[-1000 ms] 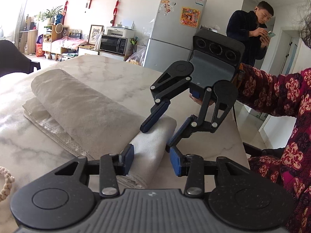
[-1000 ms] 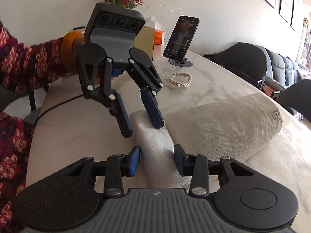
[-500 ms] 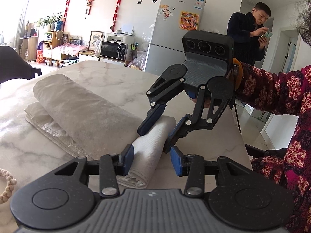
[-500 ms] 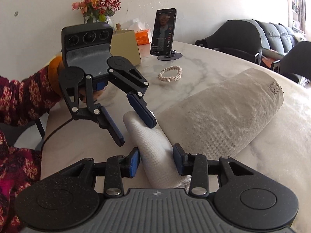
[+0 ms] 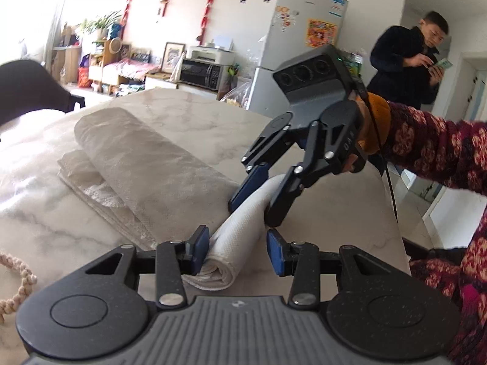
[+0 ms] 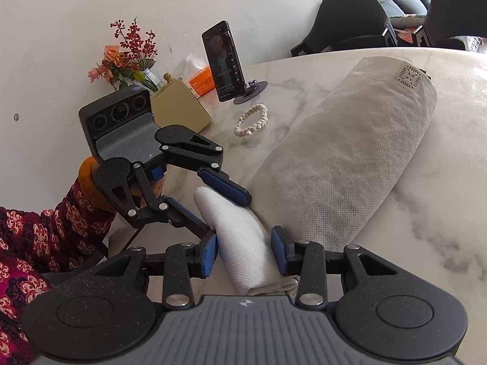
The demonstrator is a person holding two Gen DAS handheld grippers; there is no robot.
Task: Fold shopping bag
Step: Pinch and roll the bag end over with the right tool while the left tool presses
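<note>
Left wrist view: beaded bracelet at 9 o'clock on the marble table; shopping bag, rolled lengthwise, runs from 10 o'clock to centre. Left gripper straddles its white near end, left pad touching, right pad clear of the cloth. Right gripper at 2 o'clock is clamped on the same end. Fridge labels are unreadable; a bystander stands at 1 o'clock. Right wrist view alone shows flowers at 11 o'clock, a phone on a stand, and a stitched square patch on the bag's far end.
</note>
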